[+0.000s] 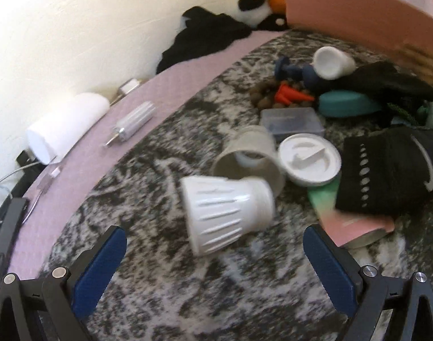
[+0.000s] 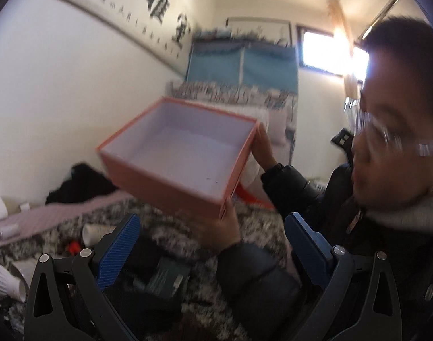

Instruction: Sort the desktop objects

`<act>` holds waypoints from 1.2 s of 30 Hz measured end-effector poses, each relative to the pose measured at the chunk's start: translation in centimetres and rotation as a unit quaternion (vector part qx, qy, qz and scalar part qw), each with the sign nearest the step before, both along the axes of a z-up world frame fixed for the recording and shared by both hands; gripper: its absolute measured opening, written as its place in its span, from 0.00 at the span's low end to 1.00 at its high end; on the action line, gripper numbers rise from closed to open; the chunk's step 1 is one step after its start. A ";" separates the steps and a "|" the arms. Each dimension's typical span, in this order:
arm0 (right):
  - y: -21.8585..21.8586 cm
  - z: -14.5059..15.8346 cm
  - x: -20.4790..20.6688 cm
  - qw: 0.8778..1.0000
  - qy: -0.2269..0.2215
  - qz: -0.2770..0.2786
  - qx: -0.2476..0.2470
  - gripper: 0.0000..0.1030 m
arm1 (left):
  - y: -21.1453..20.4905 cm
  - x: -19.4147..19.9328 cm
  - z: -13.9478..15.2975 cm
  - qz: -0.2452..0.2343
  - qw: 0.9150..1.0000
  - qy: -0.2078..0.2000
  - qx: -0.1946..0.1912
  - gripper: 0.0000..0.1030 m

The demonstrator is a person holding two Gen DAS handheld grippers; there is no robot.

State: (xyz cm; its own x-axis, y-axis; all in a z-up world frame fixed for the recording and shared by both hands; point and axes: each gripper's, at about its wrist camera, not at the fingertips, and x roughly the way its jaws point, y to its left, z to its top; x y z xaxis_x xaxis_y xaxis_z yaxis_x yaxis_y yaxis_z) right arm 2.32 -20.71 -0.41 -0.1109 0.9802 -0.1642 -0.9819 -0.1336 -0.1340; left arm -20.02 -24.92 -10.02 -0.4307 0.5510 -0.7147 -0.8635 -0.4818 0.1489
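Left gripper [image 1: 215,251] hangs low over the mottled black-and-white blanket [image 1: 165,298], blue fingers spread wide, nothing between them. Just ahead of the fingertips, roughly centred in the gap, a ribbed white cup [image 1: 226,213] lies on its side, blurred. Right behind it a grey cup [image 1: 249,159] lies tipped too, mouth facing the camera, and a round white lid [image 1: 308,160] sits touching it on the side of the right-hand finger. Further ahead: a clear plastic case [image 1: 291,122], an orange cone [image 1: 291,95], a teal oval piece [image 1: 347,103], another white cup [image 1: 333,62] on its side. A black sock [image 1: 387,167] lies beyond the right-hand finger, over a pink-and-green card [image 1: 344,216].

Right gripper [image 2: 212,251] also gapes wide, holding nothing. Above and beyond its fingertips, a pink box [image 2: 182,159] with a white inside is tilted in the air, held at two corners by bare hands [image 2: 219,227] of a person wearing glasses [image 2: 387,130]. Below the box, the same white cups show beyond the left-hand finger.
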 end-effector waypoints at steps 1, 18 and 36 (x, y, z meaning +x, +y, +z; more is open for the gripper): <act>0.5 -0.2 0.0 1.000 0.001 0.000 -0.011 1.00 | 0.3 0.3 0.1 -0.004 1.000 0.000 0.003 0.99; 13.3 -6.8 2.4 0.954 0.126 0.123 -0.242 1.00 | 8.1 6.7 0.9 -0.134 0.987 -0.077 0.032 0.99; 18.2 -8.6 3.5 0.918 0.184 0.133 -0.325 0.96 | 13.1 9.5 -2.7 -0.152 0.981 -0.110 -0.041 0.99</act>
State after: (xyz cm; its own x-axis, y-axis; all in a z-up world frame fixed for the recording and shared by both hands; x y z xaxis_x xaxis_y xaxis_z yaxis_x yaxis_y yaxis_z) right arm 5.78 -2.47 -9.02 -0.4981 0.6180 -0.6082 -0.8654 -0.3096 0.3940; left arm -10.57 -11.87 -12.75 -0.0854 0.5675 -0.8189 -0.9812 -0.1909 -0.0300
